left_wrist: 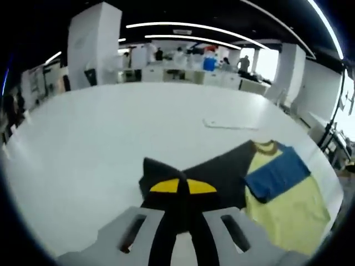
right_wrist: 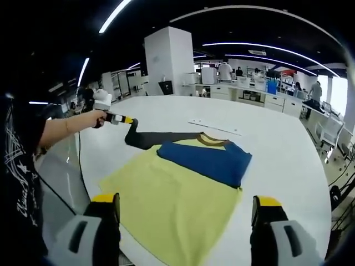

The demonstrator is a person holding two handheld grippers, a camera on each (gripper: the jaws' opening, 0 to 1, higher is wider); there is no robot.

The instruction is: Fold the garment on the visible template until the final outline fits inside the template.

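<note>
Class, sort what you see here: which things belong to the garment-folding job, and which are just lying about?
Part of the job:
yellow garment
blue sleeve
dark sleeve
left tool
right tool

Just lying about:
flat white strip
white table

Before me a white surface (left_wrist: pixel 111 138) spreads wide. A thin white strip (left_wrist: pixel 230 124) lies flat on it, well apart from anything else. Beyond stand a white pillar (right_wrist: pixel 169 61), desks (right_wrist: pixel 249 94) with people by them, a blue jug (left_wrist: pixel 209 62), ceiling light strips (left_wrist: pixel 183 27).
</note>
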